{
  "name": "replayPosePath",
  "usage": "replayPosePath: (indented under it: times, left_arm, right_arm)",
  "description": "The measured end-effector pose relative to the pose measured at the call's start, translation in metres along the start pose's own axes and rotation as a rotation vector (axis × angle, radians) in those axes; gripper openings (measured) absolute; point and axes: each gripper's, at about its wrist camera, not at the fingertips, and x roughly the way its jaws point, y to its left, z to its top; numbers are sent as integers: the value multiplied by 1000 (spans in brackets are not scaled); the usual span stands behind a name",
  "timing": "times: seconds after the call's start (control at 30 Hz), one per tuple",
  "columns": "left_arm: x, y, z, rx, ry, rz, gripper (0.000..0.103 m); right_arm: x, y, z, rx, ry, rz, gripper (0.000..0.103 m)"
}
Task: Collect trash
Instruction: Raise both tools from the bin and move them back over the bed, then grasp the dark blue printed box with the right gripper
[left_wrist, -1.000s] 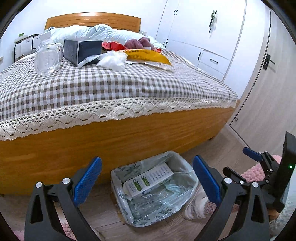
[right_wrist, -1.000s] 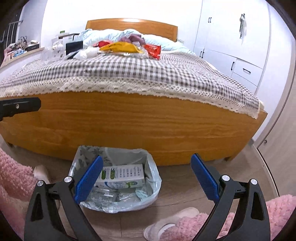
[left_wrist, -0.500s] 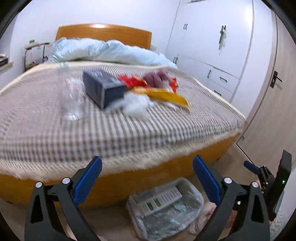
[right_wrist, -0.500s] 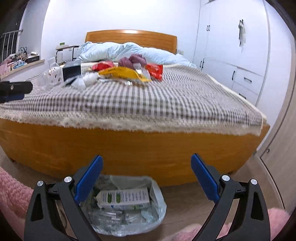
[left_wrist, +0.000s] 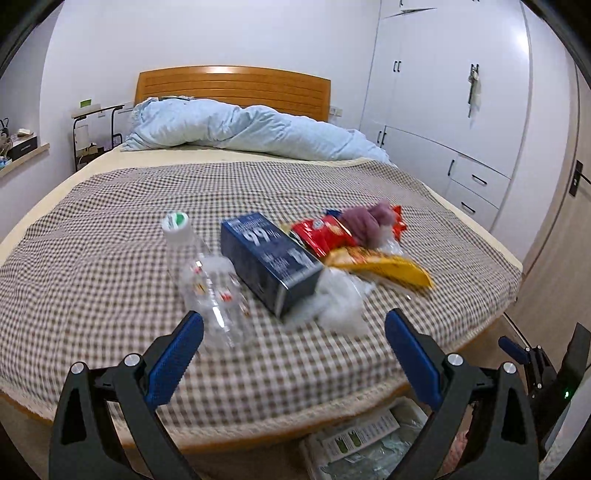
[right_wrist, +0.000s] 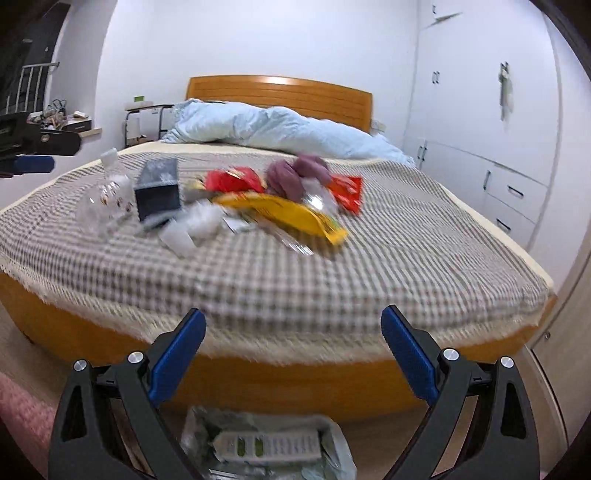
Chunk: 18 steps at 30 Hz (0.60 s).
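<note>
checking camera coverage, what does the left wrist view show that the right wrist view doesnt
Only the left wrist view shows the clear bottle's green-and-white cap face on, the white print on the dark blue box, and the right gripper at its right edge.

Only the right wrist view shows the bed's wooden side rail, more of the lined trash bin on the floor, and the left gripper at its left edge.

Both show the checked bedspread, the yellow wrapper, red wrappers, the light blue duvet and the white wardrobe.
</note>
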Motion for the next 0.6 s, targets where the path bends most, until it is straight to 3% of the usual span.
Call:
replayPosePath:
  times: [0.6]
  left_arm:
    - [35, 82, 40, -35, 69, 55, 95]
  right_arm:
    - [67, 89, 63, -28, -7, 101, 92]
